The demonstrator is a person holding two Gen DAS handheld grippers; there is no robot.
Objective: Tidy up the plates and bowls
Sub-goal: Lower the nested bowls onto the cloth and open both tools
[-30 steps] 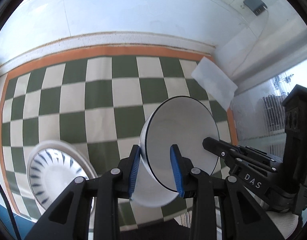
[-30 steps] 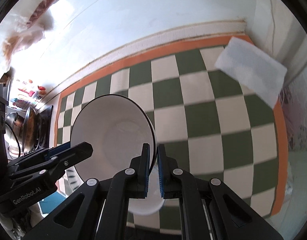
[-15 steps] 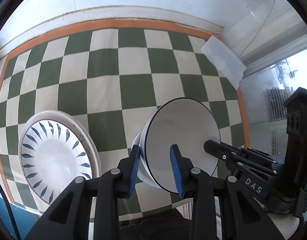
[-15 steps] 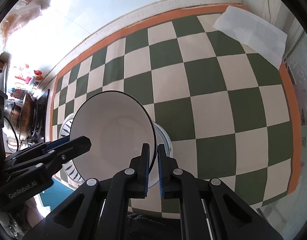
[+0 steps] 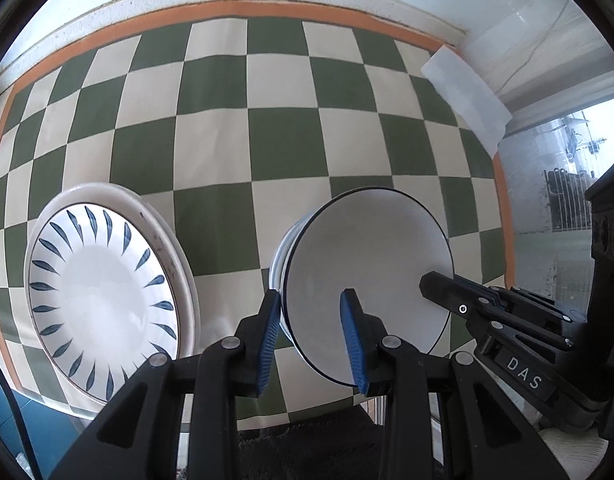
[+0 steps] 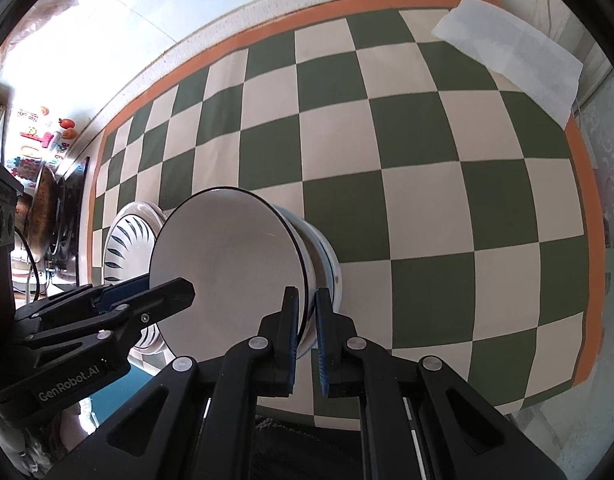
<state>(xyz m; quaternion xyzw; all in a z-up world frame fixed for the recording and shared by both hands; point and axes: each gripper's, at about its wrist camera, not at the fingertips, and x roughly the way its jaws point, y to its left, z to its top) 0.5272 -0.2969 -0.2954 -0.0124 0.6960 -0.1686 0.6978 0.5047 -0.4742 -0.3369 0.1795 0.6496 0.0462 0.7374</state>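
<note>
- Two hand-held black grippers with blue-padded fingers are visible, one per hand.
- One white bowl with a thin dark rim (image 6: 223, 268) is tilted on edge above the green-and-cream checkered tablecloth with orange border (image 6: 407, 128); beneath it sits a second white bowl with a pale blue band (image 6: 327, 256), into which it appears to nest.
- Right gripper (image 6: 306, 334): fingers clenched on the dark-rimmed bowl's near rim, one pad inside and one outside.
- Left gripper (image 5: 311, 342): fingers parted and straddling the same bowl's opposite rim (image 5: 367, 276); whether the pads touch it cannot be told.
- One white plate with blue leaf-shaped marks around its border (image 5: 103, 300) lies on the tablecloth just left of the bowls, apparently atop a plain white plate.
- One white sheet of paper (image 5: 467, 96) lies at the far right corner.
</note>
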